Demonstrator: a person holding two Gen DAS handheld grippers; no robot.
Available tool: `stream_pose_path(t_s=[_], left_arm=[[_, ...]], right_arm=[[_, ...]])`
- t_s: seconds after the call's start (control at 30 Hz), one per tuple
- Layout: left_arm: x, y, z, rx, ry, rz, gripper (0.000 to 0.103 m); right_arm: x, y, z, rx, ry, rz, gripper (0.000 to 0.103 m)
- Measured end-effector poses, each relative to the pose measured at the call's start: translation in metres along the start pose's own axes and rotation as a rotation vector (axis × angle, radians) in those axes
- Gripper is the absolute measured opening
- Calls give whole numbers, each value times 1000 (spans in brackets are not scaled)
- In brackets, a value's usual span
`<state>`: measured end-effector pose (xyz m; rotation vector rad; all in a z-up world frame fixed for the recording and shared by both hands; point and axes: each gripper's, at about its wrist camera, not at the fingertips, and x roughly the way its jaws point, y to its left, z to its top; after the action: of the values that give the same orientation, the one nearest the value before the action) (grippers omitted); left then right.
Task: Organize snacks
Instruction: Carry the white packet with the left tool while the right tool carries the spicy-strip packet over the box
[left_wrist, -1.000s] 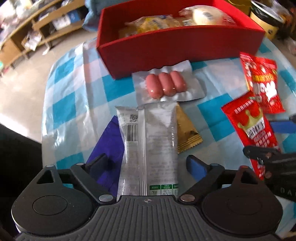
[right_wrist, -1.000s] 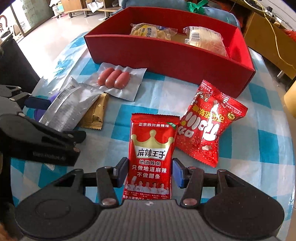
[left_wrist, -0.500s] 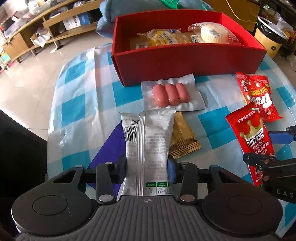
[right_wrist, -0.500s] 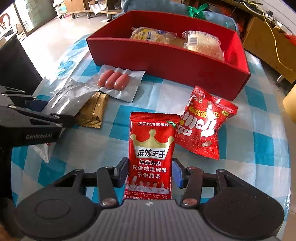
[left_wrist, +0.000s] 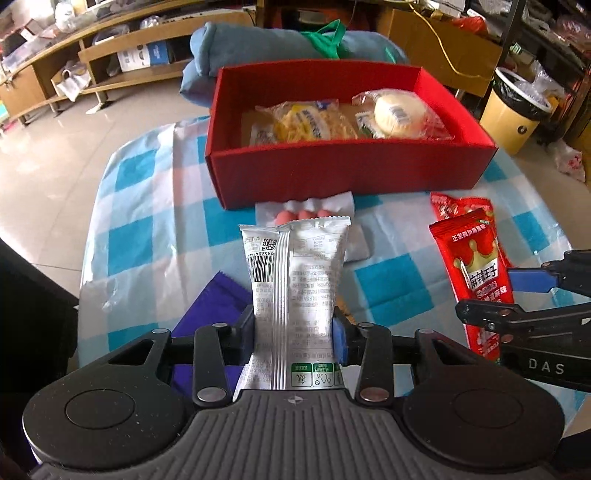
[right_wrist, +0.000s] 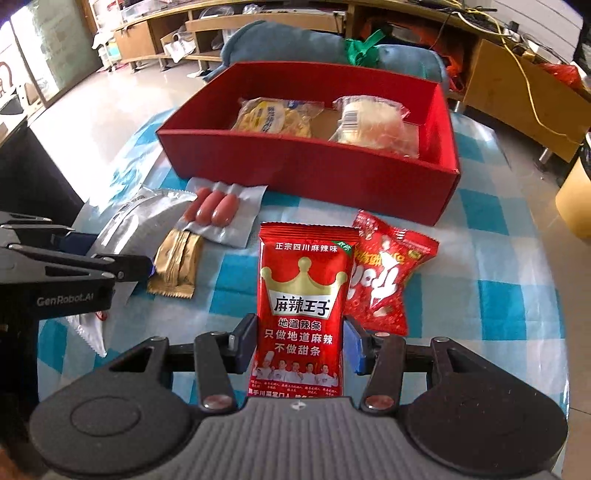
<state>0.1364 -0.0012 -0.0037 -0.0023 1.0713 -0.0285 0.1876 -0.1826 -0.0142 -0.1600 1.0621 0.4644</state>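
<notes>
While both packets are hanging clear of the checked tablecloth (left_wrist: 155, 236), the red box (left_wrist: 351, 173) is lying straight ahead of both hands and a little beyond the loose snacks, its long side running across the view. The left gripper (left_wrist: 295, 328) is clenched on the silver packet (left_wrist: 293, 280), whose long axis is running forward along the fingers, toward the box's near wall. The right gripper (right_wrist: 301, 341) is likewise clamped on the red crown packet (right_wrist: 304, 295), pointing the same way. The left hand is facing the emptier left end of the box, while the right is facing the part where the yellow bag (right_wrist: 277, 116) and the clear-wrapped bun (right_wrist: 373, 125) are already lying. Judging from this, each packet is needing a lift over the near wall before release. The sausage pack (right_wrist: 221, 210), gold sachet (right_wrist: 177, 266) and second red bag (right_wrist: 384, 280) are waiting on the cloth between grippers and box.
</notes>
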Motion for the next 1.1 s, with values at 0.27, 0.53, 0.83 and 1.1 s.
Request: stream_pose_path(t_s=[0.27,0.53,0.83,1.1], left_arm=[[-4,-5,15,1,-33,-26,48],[-9,-11,37,6,-80,-28,48],[-9,-15,60,9,-117,-16,48],[-8,-17,74,10,-135,-12,49]], right_arm=[[-4,-6,11,22,-28,-4,43],[-14,-13,31,48,-79,-11,43],[-20,-22,53,75,-128,-22,43],[-20,-25,69,83,-152,-26,43]])
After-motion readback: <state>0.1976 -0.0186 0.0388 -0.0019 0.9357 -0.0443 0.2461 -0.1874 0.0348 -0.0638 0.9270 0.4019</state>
